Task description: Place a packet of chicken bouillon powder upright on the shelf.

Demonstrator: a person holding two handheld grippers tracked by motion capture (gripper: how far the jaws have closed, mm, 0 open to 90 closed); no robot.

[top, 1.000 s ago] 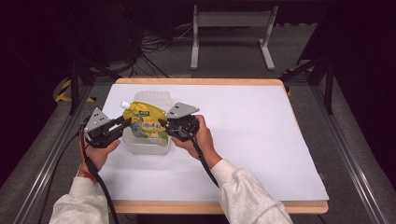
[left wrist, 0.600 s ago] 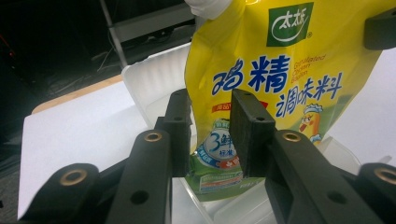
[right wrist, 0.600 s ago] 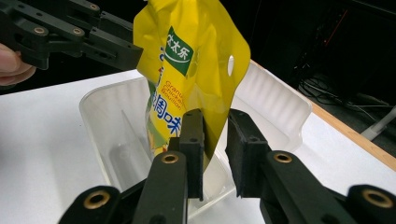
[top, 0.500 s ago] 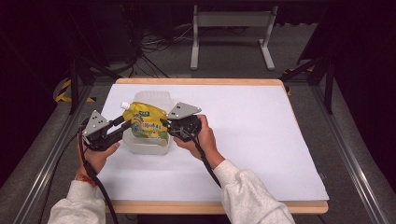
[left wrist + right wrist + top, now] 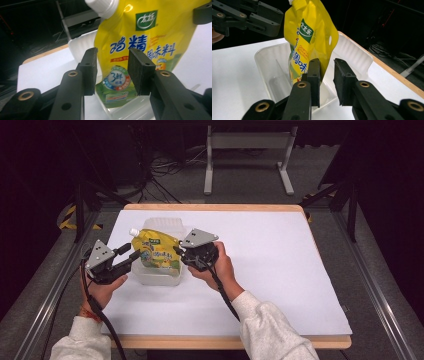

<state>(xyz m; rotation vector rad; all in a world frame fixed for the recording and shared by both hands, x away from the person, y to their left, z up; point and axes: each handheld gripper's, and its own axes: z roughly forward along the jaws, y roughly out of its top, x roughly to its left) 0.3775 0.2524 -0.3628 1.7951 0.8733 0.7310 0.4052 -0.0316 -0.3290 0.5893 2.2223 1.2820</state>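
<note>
White-covered surface (image 5: pixel 280 270) in a dark room. Left gripper (image 5: pixel 129 257): jaws have just been opening, now spread, pads clear of the yellow spouted pouch (image 5: pixel 155 251) that shows between them. Right gripper (image 5: pixel 180 252): jaws parted, the pouch's edge in the gap at one pad; whether they pinch it I cannot tell. Pouch: upright in the clear plastic tub (image 5: pixel 159 276), white cap at top. Status: placement apparently done; left release made, right release and withdrawal left.

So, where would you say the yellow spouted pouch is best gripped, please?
Probably by a flat side seam of the yellow pouch, coming in level from the side: it stands upright in the clear container, its thin edge facing the right gripper, whose jaws straddle it.
</note>
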